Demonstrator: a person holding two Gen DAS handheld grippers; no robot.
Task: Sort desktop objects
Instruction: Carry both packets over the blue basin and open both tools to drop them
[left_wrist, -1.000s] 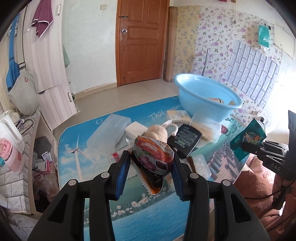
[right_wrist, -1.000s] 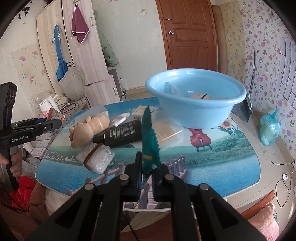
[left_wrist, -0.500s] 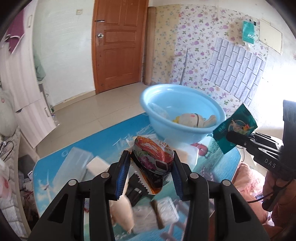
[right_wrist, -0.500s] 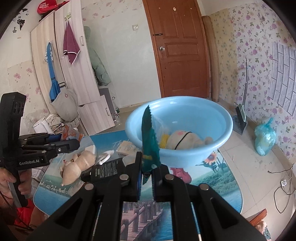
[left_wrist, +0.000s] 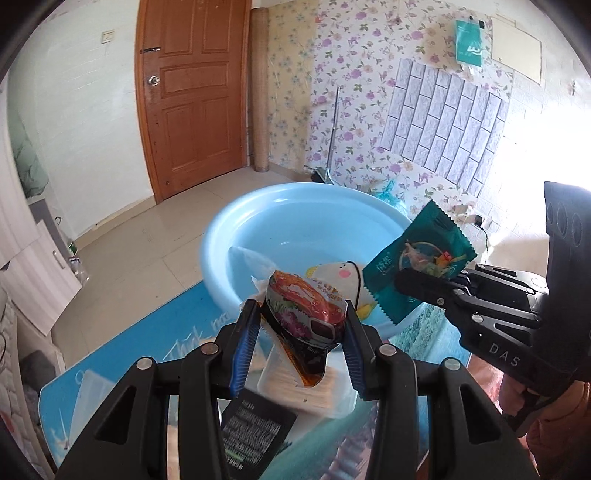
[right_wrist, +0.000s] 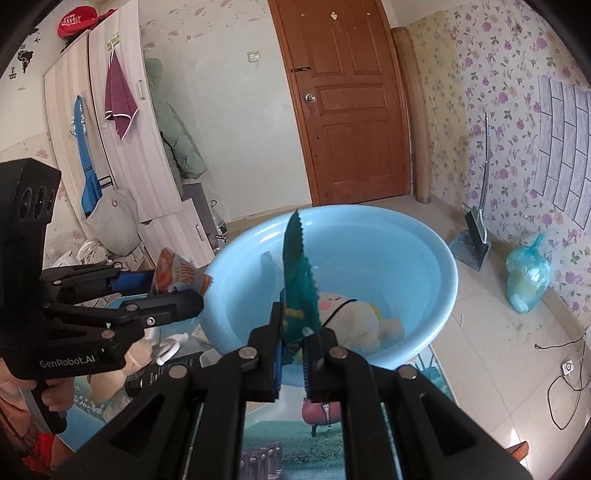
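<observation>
Both grippers have swung from the table's clutter toward the blue basin (right_wrist: 424, 258), the left gripper (left_wrist: 301, 332) clamped on a red packet (left_wrist: 303, 314) short of its near rim, the right gripper (right_wrist: 293, 347) pinching a green packet (right_wrist: 299, 280) over it, so both drops look close.

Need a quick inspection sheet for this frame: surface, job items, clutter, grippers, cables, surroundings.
Surface: table with a printed scenery cover.
Job's things: blue basin on the table, holding a plush toy and a clear bag; red snack pouch; green snack packet.
Clutter: black box and clear plastic container on the table beside the basin.
Grippers: left gripper shut on the red snack pouch near the basin rim; right gripper shut on the green snack packet, over the basin.
Cables: black cable on the floor.
Surroundings: wooden door, dustpan, blue bag on the floor, wardrobe.
</observation>
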